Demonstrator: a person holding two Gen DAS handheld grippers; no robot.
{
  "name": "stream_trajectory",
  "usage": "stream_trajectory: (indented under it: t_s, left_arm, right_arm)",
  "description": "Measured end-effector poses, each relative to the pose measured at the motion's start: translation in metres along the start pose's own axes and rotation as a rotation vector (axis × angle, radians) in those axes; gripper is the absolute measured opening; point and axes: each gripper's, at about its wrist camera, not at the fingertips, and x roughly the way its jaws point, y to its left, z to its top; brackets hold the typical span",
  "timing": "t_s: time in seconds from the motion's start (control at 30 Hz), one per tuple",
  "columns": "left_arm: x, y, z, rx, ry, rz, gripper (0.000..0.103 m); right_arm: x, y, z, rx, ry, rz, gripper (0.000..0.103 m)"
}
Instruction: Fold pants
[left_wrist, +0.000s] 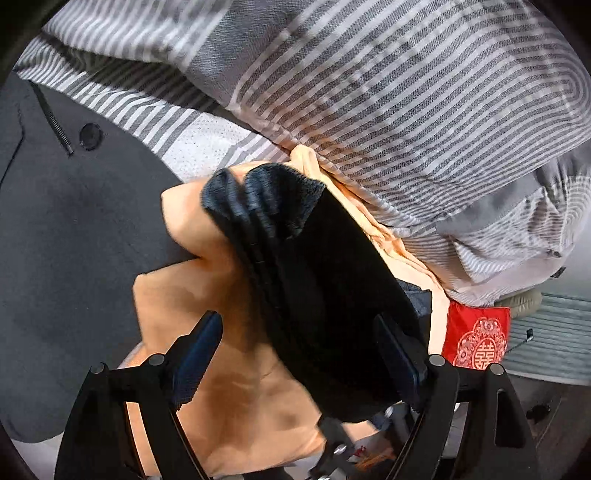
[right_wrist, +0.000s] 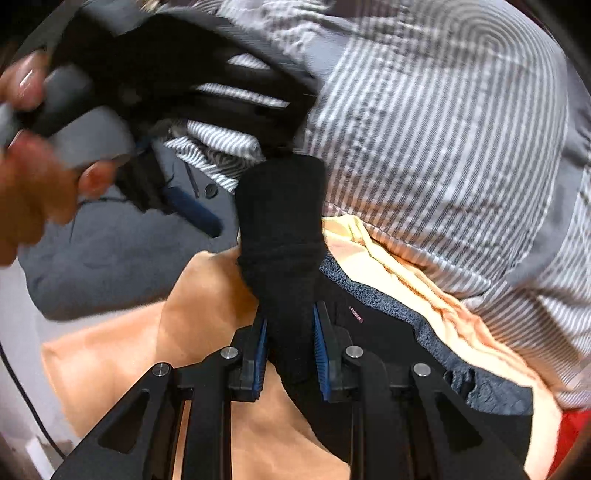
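The black pants (left_wrist: 314, 258) hang bunched in the air over an orange cloth (left_wrist: 229, 387). In the left wrist view my left gripper (left_wrist: 299, 339) is open, its two blue-padded fingers wide apart, with the pants passing between them and lying against the right finger. In the right wrist view my right gripper (right_wrist: 289, 328) is shut on a bunched fold of the black pants (right_wrist: 280, 229). The left gripper (right_wrist: 155, 122) shows blurred at upper left, held by a hand. The pants' grey waistband (right_wrist: 388, 306) shows to the right.
A grey-and-white striped quilt (left_wrist: 388, 96) bulges behind. A dark grey jacket (left_wrist: 74, 229) with a button and zip lies at the left. A red embroidered pouch (left_wrist: 476, 339) lies at the right, beside grey slatted boards (left_wrist: 554, 336).
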Motion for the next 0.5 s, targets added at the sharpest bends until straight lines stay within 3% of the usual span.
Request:
stream_trajectory:
  t_s: [0.03, 0.1, 0.2, 0.5]
  left_arm:
    - [0.001, -0.004, -0.001, 0.015, 0.0, 0.001, 0.081]
    - [0.004, -0.014, -0.002, 0.038, 0.005, -0.018, 0.065]
    - [0.005, -0.027, -0.004, 0.066, -0.008, -0.024, 0.059]
    - [-0.006, -0.111, -0.02, 0.207, -0.034, -0.052, 0.058]
  right_arm:
    - [0.001, 0.003, 0.0, -0.013, 0.002, -0.002, 0.024]
    - [0.002, 0.003, -0.001, -0.008, 0.003, 0.006, 0.023]
    - [0.003, -0.001, -0.002, 0.041, 0.004, 0.027, 0.023]
    - [-0.03, -0.056, -0.009, 0.285, -0.056, 0.089, 0.023]
